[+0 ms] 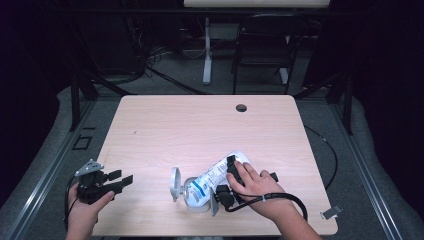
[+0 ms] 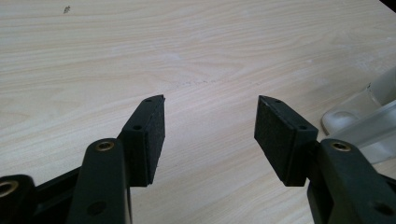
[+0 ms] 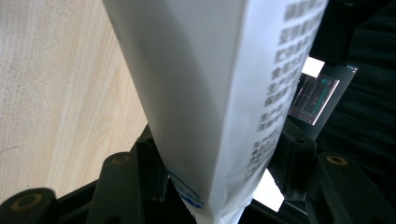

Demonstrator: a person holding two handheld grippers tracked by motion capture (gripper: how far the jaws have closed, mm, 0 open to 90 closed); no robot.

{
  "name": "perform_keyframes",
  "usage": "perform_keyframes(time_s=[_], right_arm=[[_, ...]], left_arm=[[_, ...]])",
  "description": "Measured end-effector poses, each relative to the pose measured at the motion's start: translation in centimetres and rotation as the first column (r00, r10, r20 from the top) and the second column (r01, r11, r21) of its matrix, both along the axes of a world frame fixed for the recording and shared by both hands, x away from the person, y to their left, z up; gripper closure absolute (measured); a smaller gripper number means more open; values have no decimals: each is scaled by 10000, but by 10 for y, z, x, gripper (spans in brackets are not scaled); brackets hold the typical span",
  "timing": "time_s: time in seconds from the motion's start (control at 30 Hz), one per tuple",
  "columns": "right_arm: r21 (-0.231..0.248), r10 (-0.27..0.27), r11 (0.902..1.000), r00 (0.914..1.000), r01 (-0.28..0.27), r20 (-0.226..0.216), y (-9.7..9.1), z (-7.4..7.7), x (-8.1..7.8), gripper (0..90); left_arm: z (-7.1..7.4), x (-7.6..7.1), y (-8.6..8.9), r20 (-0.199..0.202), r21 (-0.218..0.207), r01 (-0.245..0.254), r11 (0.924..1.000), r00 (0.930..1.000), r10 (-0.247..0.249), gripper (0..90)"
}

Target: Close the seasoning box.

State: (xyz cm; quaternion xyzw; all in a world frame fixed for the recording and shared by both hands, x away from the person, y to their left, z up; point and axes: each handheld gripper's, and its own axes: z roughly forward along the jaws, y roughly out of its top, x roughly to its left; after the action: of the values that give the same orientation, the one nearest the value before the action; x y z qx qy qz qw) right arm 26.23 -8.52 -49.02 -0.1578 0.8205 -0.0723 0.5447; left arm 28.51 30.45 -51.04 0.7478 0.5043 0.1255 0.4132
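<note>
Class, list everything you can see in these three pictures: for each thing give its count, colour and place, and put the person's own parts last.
Table: one, light wood, centre of the high view; a round hole near its far edge.
Pouch: one, white with blue print and dark text, lying near the front edge, between the right gripper's jaws.
Stand: one, white, beside the pouch's left end.
Clip: one, grey, front right corner of the table.
Chair: one, black, on the floor beyond the table.
Left gripper: one, black with a grey plate, front left edge, jaws open on nothing.
Right gripper: one, black, closed on the pouch.
Hands: two, left hand, right hand.
</note>
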Motion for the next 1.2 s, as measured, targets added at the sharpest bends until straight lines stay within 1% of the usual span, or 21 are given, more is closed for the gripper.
perform_keyframes(time_s=[0.3,0.33,0.8,1.13,1.2], right_arm=[[59,35,10000,10000,-35,-30,0,0,0,475],[8,15,10000,10000,-15,6,0,0,0,475],[-1,19,10000,10000,-19,26,0,0,0,479],[6,65,10000,10000,-65,58,0,0,-1,485],[-5,63,10000,10000,-63,58,0,0,-1,486]], left_arm=[[0,0,0,27,-24,-8,10000,10000,8,437],[0,0,0,25,-21,-3,10000,10000,3,437],[0,0,0,27,-21,-4,10000,10000,4,437],[1,0,1,-43,36,18,10000,10000,-17,437],[0,0,0,9,1,-14,10000,10000,14,437]])
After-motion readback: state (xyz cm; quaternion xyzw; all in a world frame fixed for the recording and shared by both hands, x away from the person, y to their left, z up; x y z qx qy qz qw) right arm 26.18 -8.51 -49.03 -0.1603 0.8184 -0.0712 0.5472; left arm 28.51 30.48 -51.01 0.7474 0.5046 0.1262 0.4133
